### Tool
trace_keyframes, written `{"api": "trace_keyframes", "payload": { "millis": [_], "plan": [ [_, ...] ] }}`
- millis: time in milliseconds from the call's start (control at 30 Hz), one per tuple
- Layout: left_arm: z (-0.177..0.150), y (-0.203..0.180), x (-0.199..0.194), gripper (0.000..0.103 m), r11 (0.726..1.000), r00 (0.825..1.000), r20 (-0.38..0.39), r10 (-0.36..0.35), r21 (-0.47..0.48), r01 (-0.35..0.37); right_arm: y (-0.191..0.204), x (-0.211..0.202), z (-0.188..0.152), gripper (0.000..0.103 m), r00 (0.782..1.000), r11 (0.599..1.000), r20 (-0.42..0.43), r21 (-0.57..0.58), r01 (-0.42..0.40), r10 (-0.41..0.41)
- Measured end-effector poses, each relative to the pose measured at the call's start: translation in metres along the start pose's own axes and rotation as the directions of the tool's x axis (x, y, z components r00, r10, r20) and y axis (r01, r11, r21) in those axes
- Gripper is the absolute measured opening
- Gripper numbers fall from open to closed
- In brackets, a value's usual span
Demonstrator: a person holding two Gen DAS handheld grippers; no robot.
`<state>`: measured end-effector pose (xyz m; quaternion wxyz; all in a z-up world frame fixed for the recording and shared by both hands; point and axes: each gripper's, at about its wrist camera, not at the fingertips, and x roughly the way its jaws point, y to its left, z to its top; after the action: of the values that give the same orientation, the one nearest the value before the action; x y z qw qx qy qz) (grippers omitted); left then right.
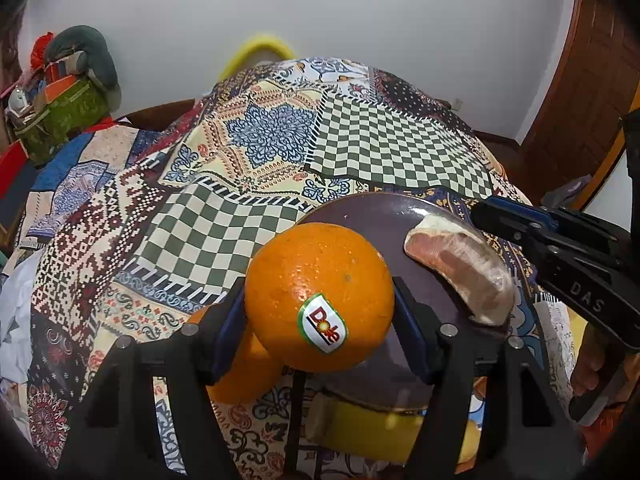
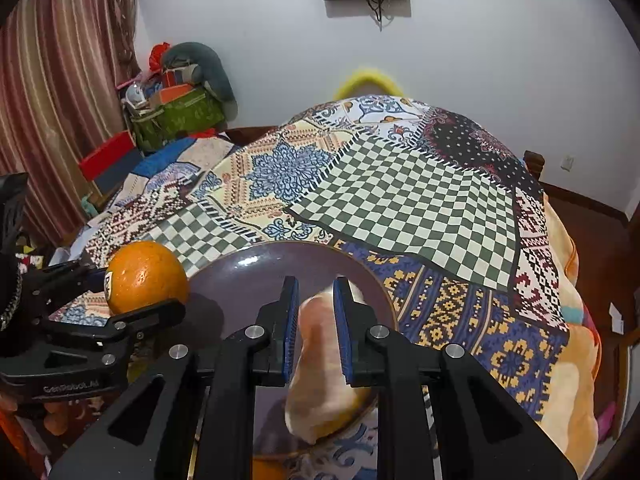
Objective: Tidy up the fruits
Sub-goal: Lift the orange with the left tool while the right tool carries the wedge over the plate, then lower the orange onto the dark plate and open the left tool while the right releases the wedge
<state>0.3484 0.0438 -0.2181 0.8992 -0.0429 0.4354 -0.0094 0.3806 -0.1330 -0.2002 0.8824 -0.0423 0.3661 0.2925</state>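
Observation:
My left gripper point(image 1: 320, 304) is shut on an orange point(image 1: 320, 296) with a Dole sticker and holds it over the near left edge of a dark purple plate point(image 1: 376, 216). The orange also shows in the right wrist view point(image 2: 146, 276). A wrapped pomelo wedge point(image 1: 464, 268) lies on the plate's right side. My right gripper point(image 2: 316, 332) has its jaws on either side of that wedge point(image 2: 320, 360); whether the pads touch it I cannot tell. A second orange point(image 1: 244, 376) sits below the left fingers.
The plate rests on a patchwork cloth point(image 1: 256, 152) over a round table. A yellow fruit point(image 1: 372, 428) lies under the plate's near edge. A green box of clutter point(image 2: 180, 116) stands at the back left. A curtain point(image 2: 60, 100) hangs at left.

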Motion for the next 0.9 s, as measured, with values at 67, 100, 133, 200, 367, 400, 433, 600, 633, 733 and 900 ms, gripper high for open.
{"api": "trace_keyframes", "payload": {
  "millis": [67, 100, 133, 200, 367, 400, 433, 600, 633, 733, 900],
  "plan": [
    [0.001, 0.000, 0.005, 0.068, 1.000, 1.000, -0.022, -0.007, -0.004, 0.007, -0.002, 0.006, -0.001, 0.016, 1.000, 1.000, -0.014, -0.005, 0.006, -0.006],
    [0.001, 0.000, 0.008, 0.068, 1.000, 0.999, -0.030, -0.014, -0.005, 0.014, -0.003, 0.008, -0.001, 0.016, 1.000, 1.000, -0.021, -0.004, 0.006, -0.006],
    [0.001, -0.001, 0.010, 0.068, 1.000, 0.999, -0.040, -0.021, -0.005, 0.021, -0.004, 0.009, -0.002, 0.016, 1.000, 1.000, -0.025, -0.002, 0.004, -0.004],
    [0.001, -0.002, 0.014, 0.068, 1.000, 0.998, -0.057, -0.027, -0.002, 0.027, -0.006, 0.007, -0.004, 0.016, 1.000, 1.000, -0.025, -0.004, 0.003, -0.003],
    [0.000, -0.008, 0.022, 0.068, 1.000, 0.996, -0.089, -0.003, 0.027, 0.006, -0.008, 0.003, -0.006, 0.017, 1.000, 1.000, -0.024, 0.009, 0.002, -0.002],
    [0.000, -0.010, 0.021, 0.068, 1.000, 0.996, -0.091, 0.002, 0.031, 0.001, -0.009, 0.001, -0.006, 0.018, 1.000, 1.000, -0.026, 0.014, -0.001, 0.001],
    [0.001, -0.010, 0.020, 0.068, 0.999, 0.996, -0.085, -0.004, 0.032, 0.007, -0.010, 0.001, -0.006, 0.021, 1.000, 1.000, -0.028, 0.017, -0.002, 0.002],
    [0.007, -0.011, 0.007, 0.069, 0.999, 0.998, -0.050, -0.025, 0.025, 0.026, -0.009, -0.004, -0.007, 0.035, 1.000, 1.000, -0.019, 0.012, 0.007, -0.007],
    [0.008, -0.011, 0.005, 0.069, 0.999, 0.999, -0.046, -0.023, 0.024, 0.025, -0.008, -0.006, -0.008, 0.037, 1.000, 1.000, -0.017, 0.010, 0.010, -0.010],
    [0.006, -0.012, -0.003, 0.069, 1.000, 0.999, -0.034, -0.022, 0.021, 0.023, -0.005, -0.013, -0.009, 0.041, 1.000, 1.000, -0.005, 0.005, 0.012, -0.012],
    [0.002, -0.012, -0.027, 0.069, 1.000, 1.000, -0.002, -0.015, 0.020, 0.015, 0.001, -0.032, -0.010, 0.052, 0.999, 1.000, 0.029, -0.004, 0.030, -0.030]
  ]
}}
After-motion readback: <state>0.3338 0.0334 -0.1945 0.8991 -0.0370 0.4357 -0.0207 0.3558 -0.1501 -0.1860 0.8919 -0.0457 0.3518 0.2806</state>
